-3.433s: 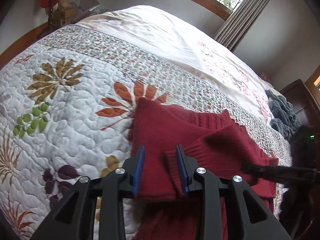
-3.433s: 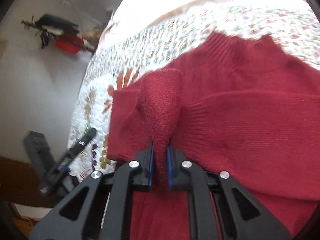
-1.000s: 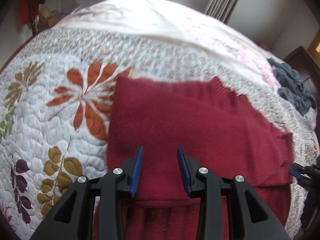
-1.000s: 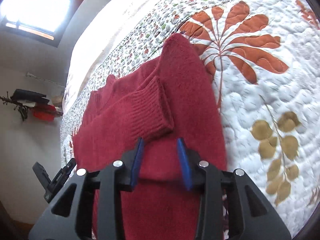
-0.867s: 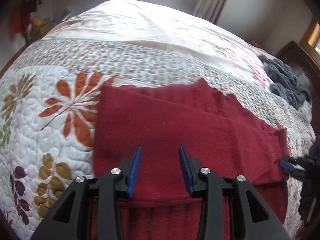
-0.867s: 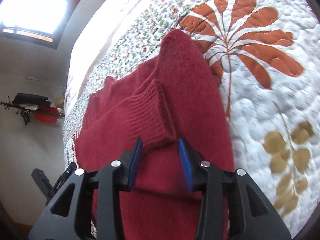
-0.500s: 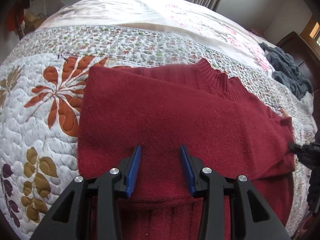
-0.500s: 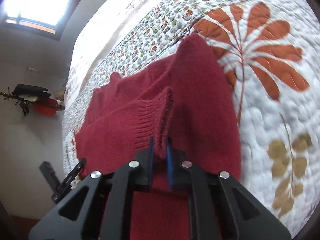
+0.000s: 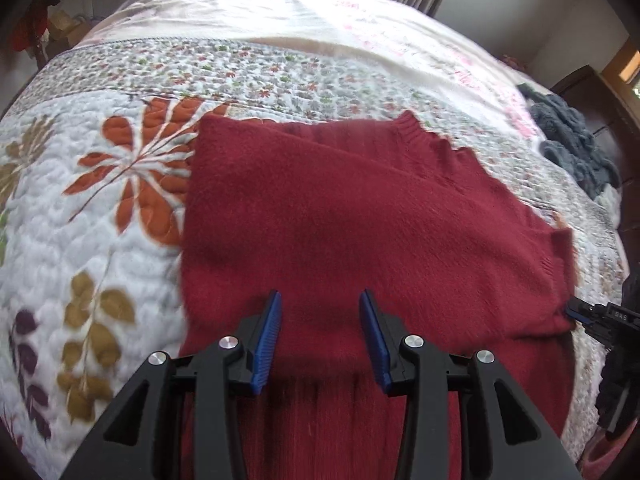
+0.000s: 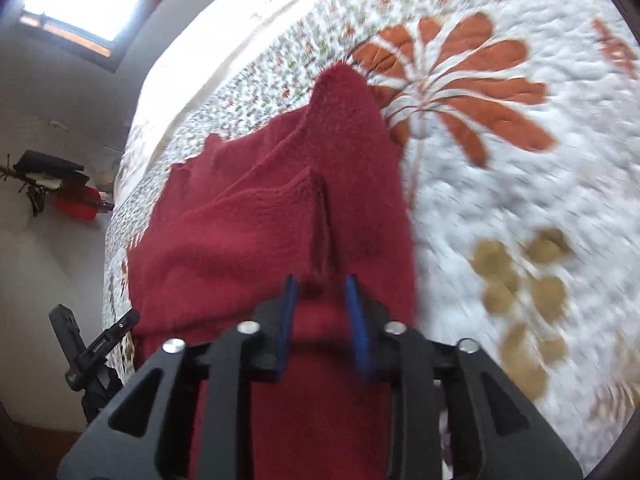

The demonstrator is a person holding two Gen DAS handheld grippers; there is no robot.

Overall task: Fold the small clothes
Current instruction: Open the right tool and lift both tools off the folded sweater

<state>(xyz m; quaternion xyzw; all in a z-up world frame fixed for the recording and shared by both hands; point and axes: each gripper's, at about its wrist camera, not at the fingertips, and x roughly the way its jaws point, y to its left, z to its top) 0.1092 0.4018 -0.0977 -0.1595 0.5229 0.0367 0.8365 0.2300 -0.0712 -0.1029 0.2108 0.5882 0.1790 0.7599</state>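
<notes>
- The red sweater (image 9: 360,216) lies on the quilt (image 9: 80,208), folded across itself, its ribbed collar (image 9: 416,128) on the side away from you.
- Your left gripper (image 9: 320,332) hangs over the sweater's near part. Its blue pads (image 9: 267,332) stand wide apart with only flat knit showing between them; nothing is pinched, and you cannot tell whether the tips touch the cloth.
- Your right gripper (image 10: 322,320) sits at the sweater's (image 10: 280,220) right side, just beside the ribbed cuff (image 10: 312,216) of the sleeve folded over the body. Its pads (image 10: 354,320) are parted, with a gap narrower than the left's, and a low hump of red knit lies between them. The picture is blurred there, so you cannot tell whether the pads press that hump or merely flank it.
- In the left view the tip of the right gripper (image 9: 576,314) shows at the sweater's right edge, by the cuff.
- In the right view the left gripper (image 10: 104,344) shows past the sweater's left edge, clear of the cloth.
- A grey-blue knitted heap (image 9: 572,148) lies on the bed beyond the sweater's far right corner, well apart from it.
- The orange leaf print (image 10: 460,92) on the quilt lies just beside the sweater's folded corner.
</notes>
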